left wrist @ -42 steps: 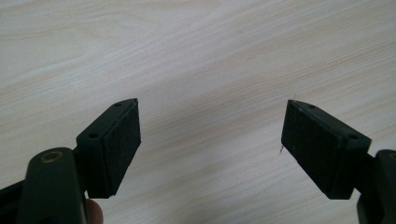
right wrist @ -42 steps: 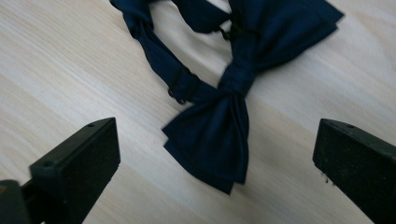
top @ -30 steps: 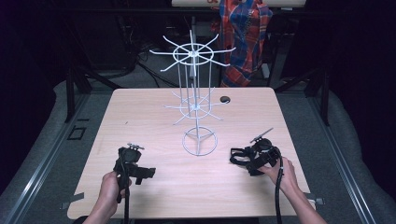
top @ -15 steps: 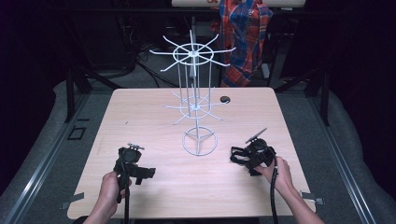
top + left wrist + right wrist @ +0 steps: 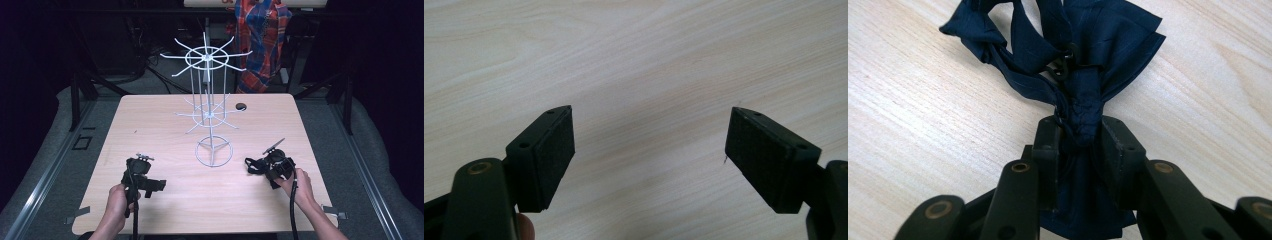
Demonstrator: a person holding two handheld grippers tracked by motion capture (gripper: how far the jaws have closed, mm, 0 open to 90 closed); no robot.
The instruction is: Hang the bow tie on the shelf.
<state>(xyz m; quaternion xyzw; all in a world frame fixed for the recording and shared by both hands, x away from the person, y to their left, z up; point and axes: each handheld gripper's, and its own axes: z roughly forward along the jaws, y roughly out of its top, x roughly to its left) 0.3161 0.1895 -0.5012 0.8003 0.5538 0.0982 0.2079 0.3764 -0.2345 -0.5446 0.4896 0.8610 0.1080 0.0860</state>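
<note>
A: The right gripper [image 5: 1083, 135] is seen pinched onto a dark navy bow tie [image 5: 1068, 45], the knot squeezed between its jaws.

B: Confirmed from above: the right gripper [image 5: 277, 165] is held low over the light wooden table [image 5: 165, 125], at its near right part, with the bow tie [image 5: 255, 165] sticking out toward the table's middle.

A: In the right gripper view, the cloth's long axis is laid straight away from the jaws. One folded wing is fanned out at the far right, and a thinner strap is looped off to the far left, with a small dark hook [image 5: 1060, 70] seen where they meet.

B: The far folds are rested on the wood; the clamped part is raised a little.

A: And the left gripper [image 5: 649, 150]?

B: Spread wide, nothing between its pads [image 5: 556, 150], bare wood grain beneath.

A: In the high view the left gripper [image 5: 140, 177] is held at the near left, well apart from the other.

B: Between them, farther back, a white wire display rack [image 5: 207, 100] is stood upright on its ring base. A small dark round hole [image 5: 241, 106] is seen just beside it, toward the far edge.
</note>
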